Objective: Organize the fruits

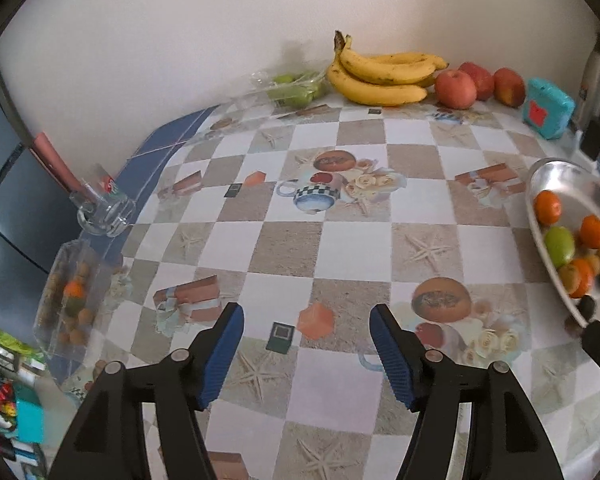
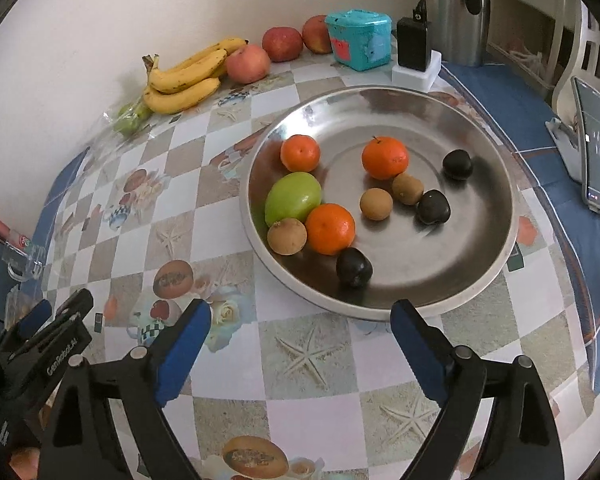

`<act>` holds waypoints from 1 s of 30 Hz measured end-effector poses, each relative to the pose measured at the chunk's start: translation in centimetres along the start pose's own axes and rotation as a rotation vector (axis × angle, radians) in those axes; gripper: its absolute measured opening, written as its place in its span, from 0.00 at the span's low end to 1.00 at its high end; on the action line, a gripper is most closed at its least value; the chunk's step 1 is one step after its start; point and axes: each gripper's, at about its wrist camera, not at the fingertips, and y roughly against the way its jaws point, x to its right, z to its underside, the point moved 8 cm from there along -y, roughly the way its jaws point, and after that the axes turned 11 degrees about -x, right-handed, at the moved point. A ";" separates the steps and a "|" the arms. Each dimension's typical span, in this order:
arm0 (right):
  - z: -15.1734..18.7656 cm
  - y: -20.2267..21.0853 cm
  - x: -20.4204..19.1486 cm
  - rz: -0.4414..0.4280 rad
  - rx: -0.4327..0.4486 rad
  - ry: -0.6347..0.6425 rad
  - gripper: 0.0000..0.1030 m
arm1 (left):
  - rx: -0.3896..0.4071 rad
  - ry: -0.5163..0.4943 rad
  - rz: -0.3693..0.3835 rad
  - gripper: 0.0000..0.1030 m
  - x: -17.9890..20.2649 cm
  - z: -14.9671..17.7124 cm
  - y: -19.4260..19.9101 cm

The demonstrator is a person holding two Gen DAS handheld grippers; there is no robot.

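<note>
Left gripper [image 1: 306,354]: released, empty, over mid-counter.
Right gripper [image 2: 300,344]: released, empty, just short of the tray [image 2: 496,248].
Fruit: mostly in tray; bag [image 1: 66,292] at counter's left edge.
Tip: approach low, squeeze gently.

Left gripper [image 1: 307,322]: black angular arms, ribbed blue pads [image 1: 224,354], silver pivot screws at the finger joints. Right gripper [image 2: 301,322]: same build. White lettering on the left gripper's black body, seen from the right wrist.

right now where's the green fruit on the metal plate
In the right wrist view the green fruit lies at the left side of the metal plate, touching an orange and a small brown fruit.
</note>
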 end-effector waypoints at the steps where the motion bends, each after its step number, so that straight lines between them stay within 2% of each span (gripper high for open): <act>1: 0.0 0.3 0.0 0.000 0.012 0.000 0.89 | -0.002 0.002 0.005 0.67 -0.1 0.1 0.2; 7: 0.1 1.0 0.1 0.007 0.028 -0.004 0.89 | -0.015 0.021 0.040 0.68 -0.4 0.5 0.7; 9: 0.1 0.8 -0.1 0.017 0.021 0.005 0.89 | -0.043 0.016 0.044 0.73 -0.3 0.7 0.3; 17: 0.4 0.2 -0.5 0.039 -0.007 0.029 0.89 | -0.136 0.016 0.073 0.82 -0.3 1.6 -1.4; 22: 0.4 0.1 -1.0 0.047 -0.011 0.052 0.89 | -0.130 0.007 0.098 0.88 -0.1 1.5 -1.2; 30: 0.4 0.0 -1.1 0.050 -0.013 0.052 0.89 | -0.119 0.008 0.096 0.94 -0.2 1.3 -0.9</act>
